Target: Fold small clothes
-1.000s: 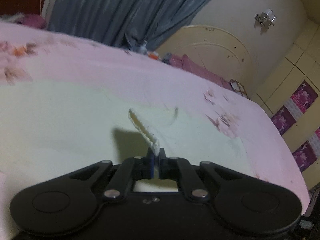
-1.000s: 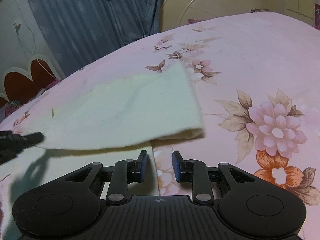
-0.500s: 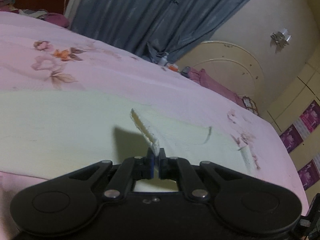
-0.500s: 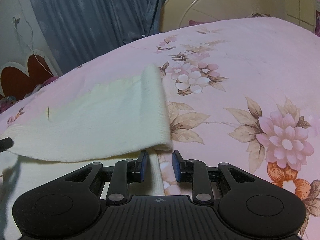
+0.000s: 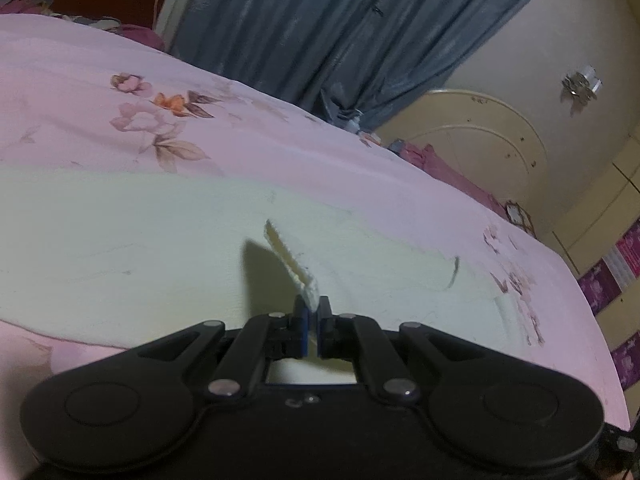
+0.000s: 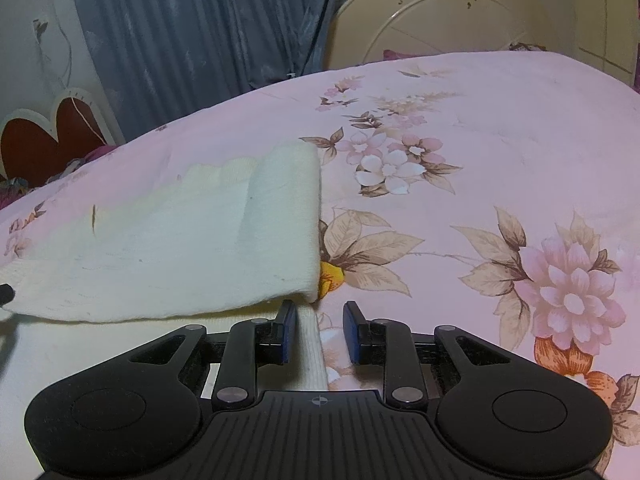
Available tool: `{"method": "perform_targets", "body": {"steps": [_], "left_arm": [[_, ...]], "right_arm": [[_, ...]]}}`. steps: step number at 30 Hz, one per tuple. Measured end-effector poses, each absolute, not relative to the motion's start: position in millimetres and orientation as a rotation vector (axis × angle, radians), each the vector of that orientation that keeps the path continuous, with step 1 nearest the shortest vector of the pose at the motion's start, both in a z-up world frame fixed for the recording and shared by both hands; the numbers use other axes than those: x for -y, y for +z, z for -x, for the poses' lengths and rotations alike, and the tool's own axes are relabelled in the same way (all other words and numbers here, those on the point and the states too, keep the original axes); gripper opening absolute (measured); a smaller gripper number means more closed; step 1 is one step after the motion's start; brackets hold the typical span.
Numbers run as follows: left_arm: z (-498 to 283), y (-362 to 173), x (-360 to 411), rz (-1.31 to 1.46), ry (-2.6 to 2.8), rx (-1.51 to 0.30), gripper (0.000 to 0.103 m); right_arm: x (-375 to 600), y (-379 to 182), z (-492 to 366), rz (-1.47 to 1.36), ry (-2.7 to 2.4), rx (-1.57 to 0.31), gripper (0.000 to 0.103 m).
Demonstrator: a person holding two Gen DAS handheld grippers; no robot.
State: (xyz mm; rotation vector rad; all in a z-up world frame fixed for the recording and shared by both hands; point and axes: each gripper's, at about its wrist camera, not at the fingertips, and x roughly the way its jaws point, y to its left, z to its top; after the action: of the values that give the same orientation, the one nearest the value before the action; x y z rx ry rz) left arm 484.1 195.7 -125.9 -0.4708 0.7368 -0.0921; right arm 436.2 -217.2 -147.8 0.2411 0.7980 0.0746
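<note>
A cream knit garment [image 5: 140, 248] lies spread on the pink floral bedsheet [image 5: 100, 72]. My left gripper [image 5: 312, 312] is shut on a lifted edge of the garment [image 5: 292, 256], which sticks up from between the fingers. In the right wrist view the garment [image 6: 192, 248] is doubled over itself, with its fold edge [image 6: 314, 216] running toward me. My right gripper [image 6: 320, 320] stands open just above the sheet. The lower layer's edge [image 6: 312, 344] lies between its fingers, and the pads do not press on it. The left gripper's dark tip [image 6: 5, 294] shows at the far left.
A blue curtain [image 6: 192, 24] hangs behind the bed. A cream round-topped board [image 6: 452, 12] and a red heart-shaped headboard [image 6: 52, 136] stand at the back. In the left wrist view the bed's edge [image 5: 596, 320] drops off at the right, toward cupboards with purple pictures [image 5: 608, 280].
The upper layer of the garment has been drawn leftward over the lower one, so its fold edge now sits further left. The left gripper travelled sideways, still pinching the edge. The right gripper stayed put.
</note>
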Motion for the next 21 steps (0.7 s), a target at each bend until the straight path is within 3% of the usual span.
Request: {"method": "perform_targets", "body": {"steps": [9, 11, 12, 13, 21], "left_arm": [[-484.7, -139.8, -200.7, 0.440, -0.077, -0.791, 0.005], [-481.6, -137.6, -199.9, 0.424, -0.087, -0.784, 0.024], [-478.2, -134.2, -200.3, 0.415, -0.082, -0.762, 0.041], [-474.4, -129.0, -200.7, 0.392, -0.074, -0.727, 0.051], [-515.8, -136.9, -203.9, 0.359, -0.037, -0.795, 0.038]], "right_arm": [[218.0, -147.4, -437.3, -0.237, 0.079, -0.802, 0.025], [221.0, -141.2, -435.8, -0.238, 0.119, -0.813, 0.026], [222.8, -136.2, -432.8, -0.241, 0.138, -0.804, 0.026], [225.1, -129.2, -429.9, -0.239, 0.156, -0.789, 0.026], [236.5, -111.8, -490.7, -0.276, 0.173, -0.719, 0.026]]}}
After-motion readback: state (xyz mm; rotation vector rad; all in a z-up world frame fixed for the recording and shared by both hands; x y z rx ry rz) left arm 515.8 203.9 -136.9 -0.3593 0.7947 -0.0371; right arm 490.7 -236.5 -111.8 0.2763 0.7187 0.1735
